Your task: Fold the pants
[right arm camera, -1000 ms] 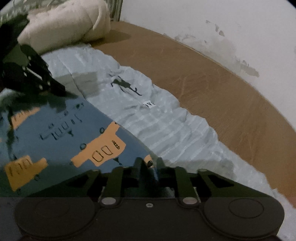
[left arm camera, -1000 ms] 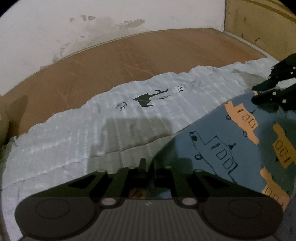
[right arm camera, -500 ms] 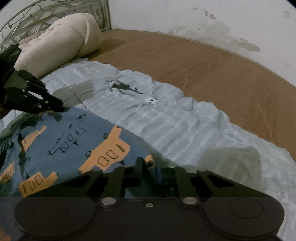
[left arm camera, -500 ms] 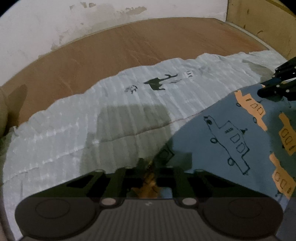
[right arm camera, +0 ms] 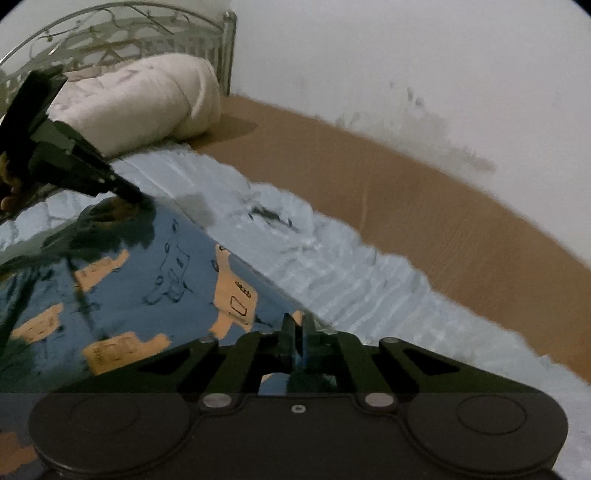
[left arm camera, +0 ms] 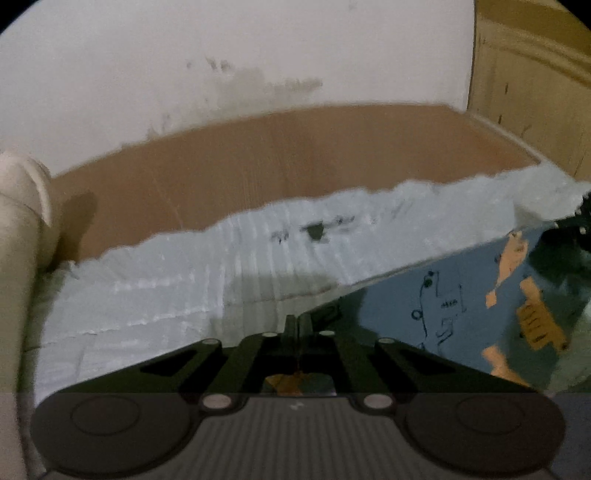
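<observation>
The pants [left arm camera: 461, 295] are blue with orange and line-drawn vehicle prints. They hang stretched between my two grippers above the bed. In the left wrist view my left gripper [left arm camera: 298, 322] has its jaws closing tight on one edge of the cloth. In the right wrist view my right gripper [right arm camera: 298, 326] is closing the same way on the pants [right arm camera: 166, 266] at another edge. The left gripper [right arm camera: 137, 196] shows there too, at the upper left, pinching the far corner. The lower part of the pants is hidden under the gripper bodies.
A pale blue striped sheet [left arm camera: 177, 288] covers the near side of the bed, over a bare brown board [left arm camera: 295, 158]. A cream rolled blanket [right arm camera: 147, 99] lies by the metal headboard [right arm camera: 110, 26]. A white wall stands behind, and a wooden cabinet [left arm camera: 535, 74] at the right.
Both grippers have risen and tilted up, lifting the pants' edge off the sheet and pulling it taut. Both pairs of jaws have closed further on the cloth.
</observation>
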Tool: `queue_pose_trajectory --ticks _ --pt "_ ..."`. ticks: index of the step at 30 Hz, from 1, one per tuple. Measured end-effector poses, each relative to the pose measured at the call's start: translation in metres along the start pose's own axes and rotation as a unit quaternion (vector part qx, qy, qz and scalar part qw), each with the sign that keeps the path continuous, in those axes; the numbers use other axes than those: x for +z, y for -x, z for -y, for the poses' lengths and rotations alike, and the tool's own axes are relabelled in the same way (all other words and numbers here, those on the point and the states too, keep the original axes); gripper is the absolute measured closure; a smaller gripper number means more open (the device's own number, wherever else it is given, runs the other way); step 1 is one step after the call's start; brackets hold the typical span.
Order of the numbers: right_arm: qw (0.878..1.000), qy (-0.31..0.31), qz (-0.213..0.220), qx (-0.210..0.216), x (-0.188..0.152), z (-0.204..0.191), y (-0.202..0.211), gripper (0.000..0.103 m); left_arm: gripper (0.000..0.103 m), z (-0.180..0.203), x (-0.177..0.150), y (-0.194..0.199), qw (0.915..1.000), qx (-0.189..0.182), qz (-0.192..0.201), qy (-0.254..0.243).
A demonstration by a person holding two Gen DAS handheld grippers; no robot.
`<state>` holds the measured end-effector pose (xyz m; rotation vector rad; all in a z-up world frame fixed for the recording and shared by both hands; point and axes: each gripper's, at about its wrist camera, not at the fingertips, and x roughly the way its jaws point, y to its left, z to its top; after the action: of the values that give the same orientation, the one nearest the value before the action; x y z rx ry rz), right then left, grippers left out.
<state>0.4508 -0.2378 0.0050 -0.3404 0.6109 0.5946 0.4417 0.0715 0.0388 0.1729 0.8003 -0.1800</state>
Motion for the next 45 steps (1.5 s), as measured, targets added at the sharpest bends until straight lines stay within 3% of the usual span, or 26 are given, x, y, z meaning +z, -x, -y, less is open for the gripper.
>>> queue_pose_trajectory --ticks 9,17,23,28,45 --pt "0.996 -0.016 0.079 -0.037 -0.027 -0.057 0.107 0.102 0.103 0.036 -0.035 0.103 0.9962 0.016 0.082 -0.021" --pt "0.991 0.029 0.099 -0.086 -0.083 -0.135 0.167 0.103 0.103 0.069 -0.109 0.158 0.9913 0.015 0.118 -0.057" --pt "0.986 0.077 0.086 -0.117 -0.124 -0.186 0.175 0.103 0.103 0.089 -0.165 0.163 0.9911 0.011 0.110 -0.074" --pt "0.983 0.118 0.065 -0.121 -0.138 -0.213 0.169 0.103 0.103 0.095 -0.195 0.156 0.9917 0.021 0.101 -0.077" --pt "0.965 0.219 -0.003 -0.144 -0.152 -0.245 0.160 0.103 0.103 0.101 -0.218 0.146 0.9930 0.034 0.065 -0.093"
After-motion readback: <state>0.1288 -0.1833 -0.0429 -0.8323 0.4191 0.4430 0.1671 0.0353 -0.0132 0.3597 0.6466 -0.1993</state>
